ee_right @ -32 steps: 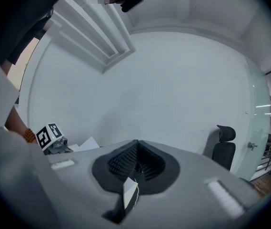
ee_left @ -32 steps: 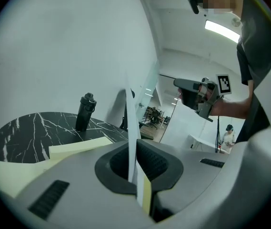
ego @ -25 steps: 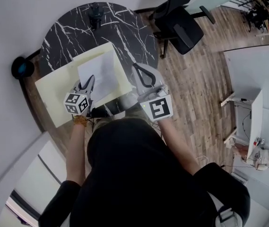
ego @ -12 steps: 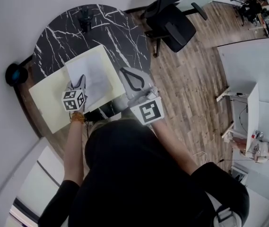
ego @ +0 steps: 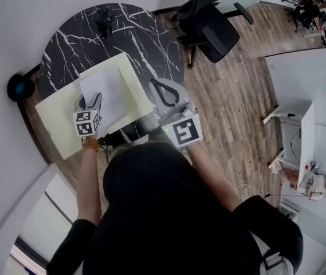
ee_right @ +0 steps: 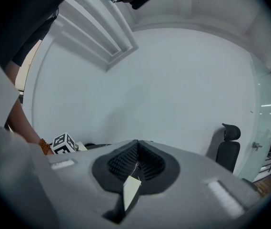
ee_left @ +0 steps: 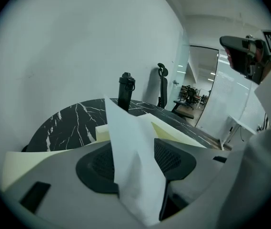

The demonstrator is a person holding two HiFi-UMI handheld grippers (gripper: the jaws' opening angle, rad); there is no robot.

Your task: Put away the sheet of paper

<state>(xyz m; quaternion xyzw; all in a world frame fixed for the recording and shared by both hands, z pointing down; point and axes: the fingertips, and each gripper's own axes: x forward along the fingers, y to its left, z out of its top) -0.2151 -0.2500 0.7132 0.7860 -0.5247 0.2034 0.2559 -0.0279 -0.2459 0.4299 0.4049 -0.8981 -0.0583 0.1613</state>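
Lowered toward the tabletop's (ego: 77,39) near edge, my left tongs (ego: 89,101) have just spread wide, leaving the sheet of paper (ego: 106,90) loose between them on the yellow folder (ego: 59,125), while my right tongs (ego: 158,87) sit pinched together, so I judge the sheet released.

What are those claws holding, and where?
Right claw pinches the pale yellow folder by its edge. Left claw has just opened; white paper sheet stands loose between its jaws.

A white sheet of paper (ee_left: 134,168) stands loose between the left gripper's (ee_left: 135,162) just-opened fingers (ee_left: 95,168), a black marbled tabletop (ee_left: 71,123) beyond.
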